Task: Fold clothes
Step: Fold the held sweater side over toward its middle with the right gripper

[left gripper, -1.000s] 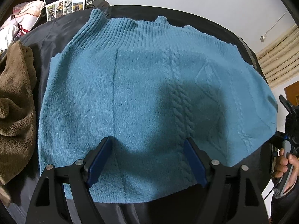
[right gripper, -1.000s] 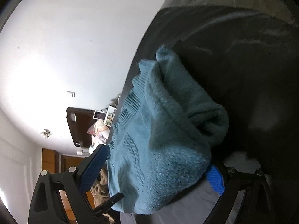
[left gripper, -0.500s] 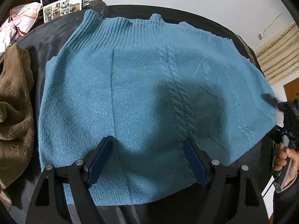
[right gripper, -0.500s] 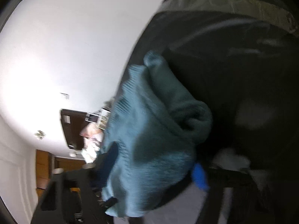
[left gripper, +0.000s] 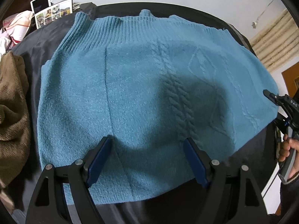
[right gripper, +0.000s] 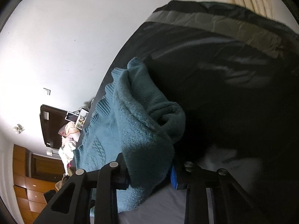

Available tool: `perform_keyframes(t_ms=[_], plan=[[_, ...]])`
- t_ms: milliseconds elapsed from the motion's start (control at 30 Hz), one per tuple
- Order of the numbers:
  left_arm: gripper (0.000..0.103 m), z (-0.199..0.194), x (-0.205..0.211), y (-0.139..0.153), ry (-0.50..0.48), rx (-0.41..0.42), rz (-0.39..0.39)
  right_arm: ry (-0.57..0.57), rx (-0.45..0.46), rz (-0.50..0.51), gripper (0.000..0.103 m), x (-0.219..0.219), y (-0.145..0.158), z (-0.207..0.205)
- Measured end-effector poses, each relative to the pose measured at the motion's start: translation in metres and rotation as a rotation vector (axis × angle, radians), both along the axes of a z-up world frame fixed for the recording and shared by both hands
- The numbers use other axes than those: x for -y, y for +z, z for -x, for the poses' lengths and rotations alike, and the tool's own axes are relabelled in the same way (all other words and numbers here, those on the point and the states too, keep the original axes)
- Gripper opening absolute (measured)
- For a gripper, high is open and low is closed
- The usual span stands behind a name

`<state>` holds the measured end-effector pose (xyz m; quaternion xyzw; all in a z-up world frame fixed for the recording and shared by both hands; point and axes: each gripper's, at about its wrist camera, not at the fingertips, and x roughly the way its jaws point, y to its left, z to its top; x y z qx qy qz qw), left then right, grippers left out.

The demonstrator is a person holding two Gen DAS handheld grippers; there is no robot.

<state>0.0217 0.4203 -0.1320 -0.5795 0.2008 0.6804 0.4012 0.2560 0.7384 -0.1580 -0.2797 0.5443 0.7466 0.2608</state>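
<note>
The blue knit sweater [left gripper: 142, 97] lies spread flat across a dark sheet [left gripper: 48, 39] that covers the work surface, its ribbed hem toward the far side and a cable pattern running down its middle. The left gripper [left gripper: 147, 158] hovers over the near edge of the sweater with its jaws wide apart, the blue pads [left gripper: 99, 160] holding nothing. At the sweater's right edge the right gripper [right gripper: 149, 171] has its jaws drawn in on a bunched fold of the knit, which bulges between and over the fingers. A hand [left gripper: 288, 155] holds that gripper's handle at the right side. A brown towel [left gripper: 13, 112] lies heaped just beside the sweater's left edge, and framed photos [left gripper: 53, 13] stand beyond the far corner.
</note>
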Motion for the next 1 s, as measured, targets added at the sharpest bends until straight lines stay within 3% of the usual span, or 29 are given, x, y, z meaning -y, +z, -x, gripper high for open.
perform_keyframes(t_ms=[400, 533, 633, 733, 1000], plan=[[0.083, -0.077, -0.025, 0.001, -0.135, 0.023, 0.025, -0.021, 0.053, -0.051, 0.032, -0.011, 0.016, -0.065], [0.083, -0.076, -0.034, 0.004, -0.065, 0.080, 0.021, -0.012, 0.047, -0.030, 0.032, -0.017, 0.008, -0.088], [0.083, -0.071, -0.044, 0.016, -0.005, 0.130, -0.032, 0.005, 0.046, -0.048, 0.032, -0.018, 0.008, -0.091], [0.083, -0.077, -0.068, 0.029, -0.023, 0.144, -0.068, 0.047, 0.060, -0.117, 0.032, -0.014, 0.018, -0.076], [0.083, -0.100, -0.146, 0.062, -0.138, 0.171, -0.141, 0.205, 0.143, -0.431, 0.032, 0.017, 0.054, -0.053]])
